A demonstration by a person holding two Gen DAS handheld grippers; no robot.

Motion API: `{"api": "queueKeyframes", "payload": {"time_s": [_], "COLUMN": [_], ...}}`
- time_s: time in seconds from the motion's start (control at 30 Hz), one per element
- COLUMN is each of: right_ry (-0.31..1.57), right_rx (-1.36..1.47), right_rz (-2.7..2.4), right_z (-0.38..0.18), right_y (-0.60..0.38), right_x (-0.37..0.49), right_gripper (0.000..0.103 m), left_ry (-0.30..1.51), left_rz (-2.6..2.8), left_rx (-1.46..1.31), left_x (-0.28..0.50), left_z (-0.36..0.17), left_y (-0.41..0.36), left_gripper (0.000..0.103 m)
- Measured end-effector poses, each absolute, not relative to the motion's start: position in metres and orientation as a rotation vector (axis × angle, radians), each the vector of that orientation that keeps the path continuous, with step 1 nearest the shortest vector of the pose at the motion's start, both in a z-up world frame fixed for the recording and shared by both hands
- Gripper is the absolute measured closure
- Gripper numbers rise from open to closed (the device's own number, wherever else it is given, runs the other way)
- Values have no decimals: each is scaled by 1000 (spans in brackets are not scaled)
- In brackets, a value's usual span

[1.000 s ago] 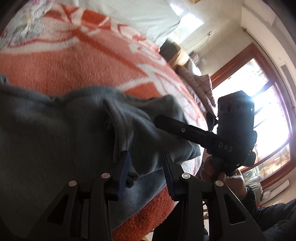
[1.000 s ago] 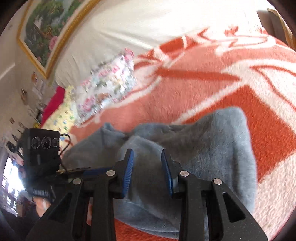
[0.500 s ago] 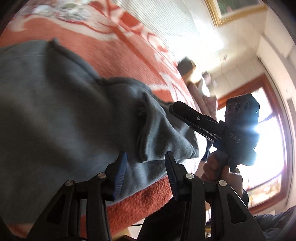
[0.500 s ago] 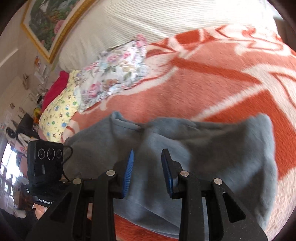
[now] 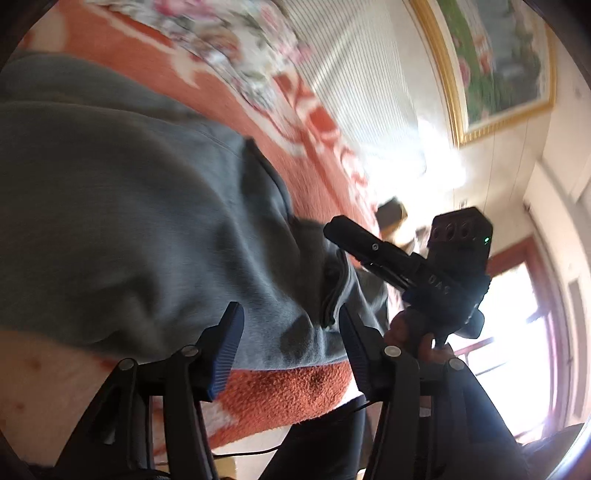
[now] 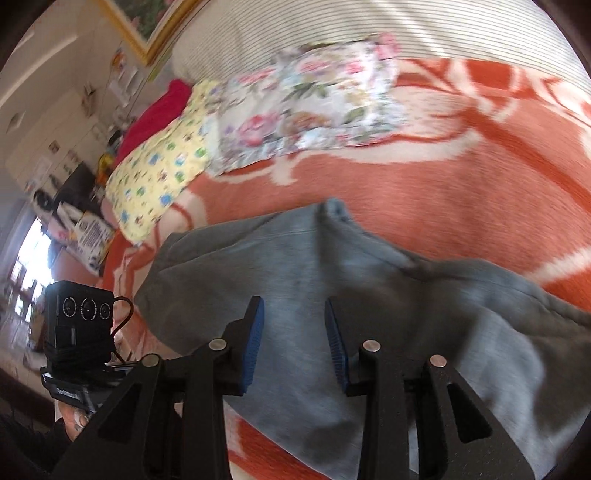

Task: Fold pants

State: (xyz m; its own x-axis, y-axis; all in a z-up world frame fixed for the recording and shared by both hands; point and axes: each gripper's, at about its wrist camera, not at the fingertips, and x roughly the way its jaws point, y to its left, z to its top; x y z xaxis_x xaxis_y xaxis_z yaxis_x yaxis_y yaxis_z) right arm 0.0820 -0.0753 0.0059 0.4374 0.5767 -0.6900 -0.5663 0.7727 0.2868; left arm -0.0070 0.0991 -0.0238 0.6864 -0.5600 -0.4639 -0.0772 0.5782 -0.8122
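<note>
Grey fleece pants (image 5: 147,206) lie folded in a thick bundle on the orange and white blanket (image 5: 295,387), close to the bed's near edge. My left gripper (image 5: 290,321) hovers over the near hem, its jaws opening, and no cloth is pinched between the blue pads. In the right wrist view the pants (image 6: 388,295) spread across the blanket (image 6: 443,192). My right gripper (image 6: 293,314) hangs above their middle, jaws opening with nothing between them. From the left, the right gripper (image 5: 354,236) shows over the pants' right end, a hand (image 5: 413,332) on its handle.
A floral pillow (image 6: 314,99), a yellow patterned pillow (image 6: 159,173) and a red one (image 6: 155,114) lie at the head of the bed by the striped headboard (image 6: 406,26). A framed painting (image 5: 498,62) hangs above. A bright window (image 5: 517,332) is on the right.
The left gripper has let go of the pants' fold and its jaws stand wider. Both grippers have swung sideways along the bed and rolled, and the right jaws have also widened a little.
</note>
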Motion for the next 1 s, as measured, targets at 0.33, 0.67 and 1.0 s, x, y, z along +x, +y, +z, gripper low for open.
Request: {"api": "queueKeyframes", "payload": {"time_s": [0.33, 0.67, 1.0], "right_ry": [915, 964, 965], "right_rx": [-66, -147, -288], "right_rz": [819, 899, 984], "right_z": [-7, -15, -6], "right_y": [-6, 46, 108], "right_x": [84, 94, 119], "right_gripper": [58, 52, 44], "left_ry": [673, 634, 553], "left_rz": [-46, 80, 188], "left_rx": [-965, -1095, -1223], "left_x": [-80, -123, -133], "left_z": [-16, -41, -60], "left_y": [162, 196, 235], "left_gripper": [34, 34, 34]}}
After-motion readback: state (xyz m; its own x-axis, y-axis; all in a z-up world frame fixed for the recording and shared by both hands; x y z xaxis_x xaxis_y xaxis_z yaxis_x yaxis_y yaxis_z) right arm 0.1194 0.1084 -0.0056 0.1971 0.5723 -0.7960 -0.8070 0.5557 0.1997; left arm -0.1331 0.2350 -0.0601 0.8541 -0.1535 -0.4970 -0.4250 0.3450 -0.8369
